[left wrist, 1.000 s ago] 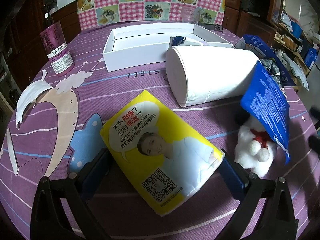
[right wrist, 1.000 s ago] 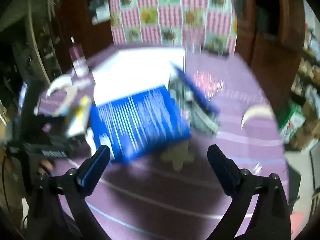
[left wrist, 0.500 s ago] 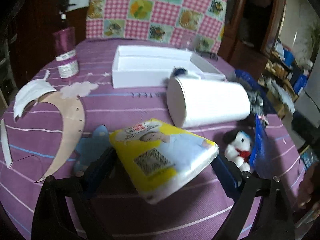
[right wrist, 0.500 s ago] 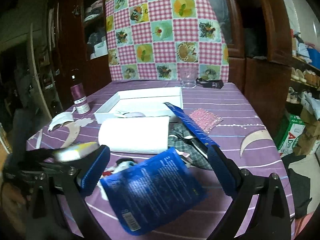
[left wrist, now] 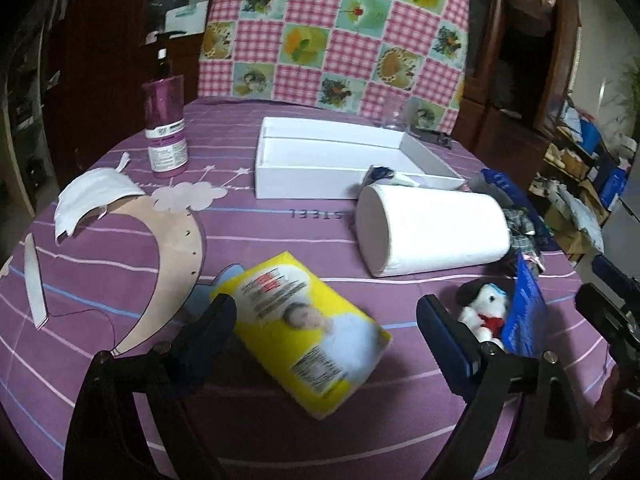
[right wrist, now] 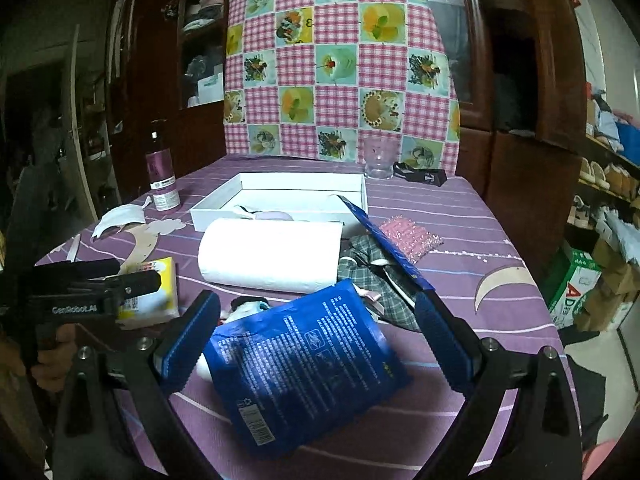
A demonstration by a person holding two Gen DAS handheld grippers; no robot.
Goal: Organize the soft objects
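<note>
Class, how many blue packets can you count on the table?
2: one flat packet between the right tongs, another propped behind it beside the paper roll. Others may be hidden.

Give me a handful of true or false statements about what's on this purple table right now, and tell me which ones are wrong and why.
1. The paper towel roll lies on its side. True.
2. The purple bottle lies inside the white box. False: it stands upright on the tablecloth, left of the box.
3. The yellow tissue pack sits between the left gripper fingers. True.
4. The blue pouch lies inside the white box. False: it is between the right gripper fingers, near the plush toy.
</note>
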